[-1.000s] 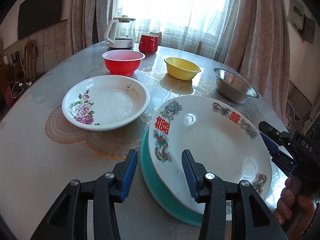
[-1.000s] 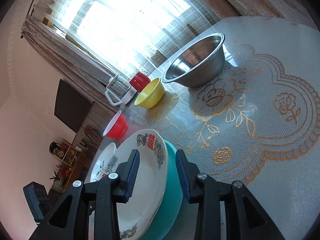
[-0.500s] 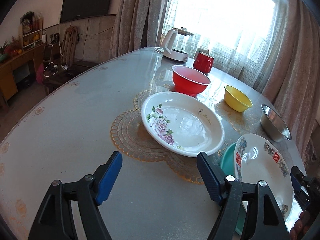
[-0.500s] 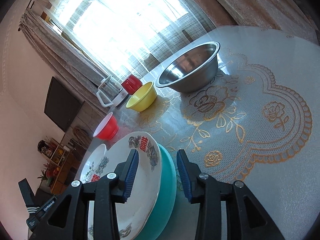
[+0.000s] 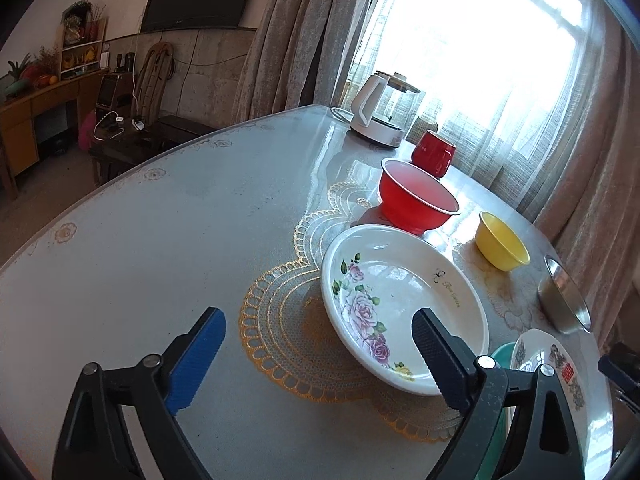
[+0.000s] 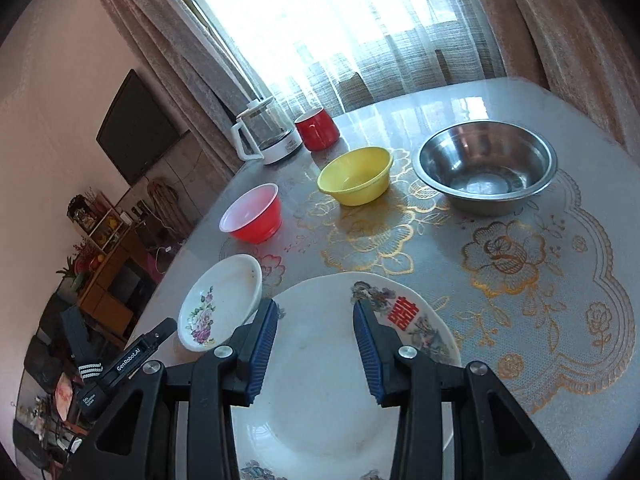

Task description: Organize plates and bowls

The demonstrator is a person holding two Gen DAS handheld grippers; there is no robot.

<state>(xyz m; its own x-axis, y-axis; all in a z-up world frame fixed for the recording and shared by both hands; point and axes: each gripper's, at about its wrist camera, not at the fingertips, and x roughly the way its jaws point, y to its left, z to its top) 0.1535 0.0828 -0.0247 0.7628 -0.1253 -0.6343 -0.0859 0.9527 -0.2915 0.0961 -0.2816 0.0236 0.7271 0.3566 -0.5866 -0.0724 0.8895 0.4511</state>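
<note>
Left wrist view: left gripper point(image 5: 316, 360) jaws opening wide, nothing between them; rose plate point(image 5: 404, 304) at 1 o'clock; right gripper point(image 6: 314, 344) narrow, empty, above dragon plate point(image 6: 320, 412); steel bowl point(image 6: 486, 166) at 1 o'clock.

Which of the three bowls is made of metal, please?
The steel bowl, shiny and grey, is the largest and stands at the right end of the row; the yellow bowl and red bowl are coloured plastic.

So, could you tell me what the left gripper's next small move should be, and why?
Probably ease the left gripper forward so its opening jaws straddle the near rim of the rose plate. Nothing is between them yet, and the dragon plate already sits stacked on the teal one.
</note>
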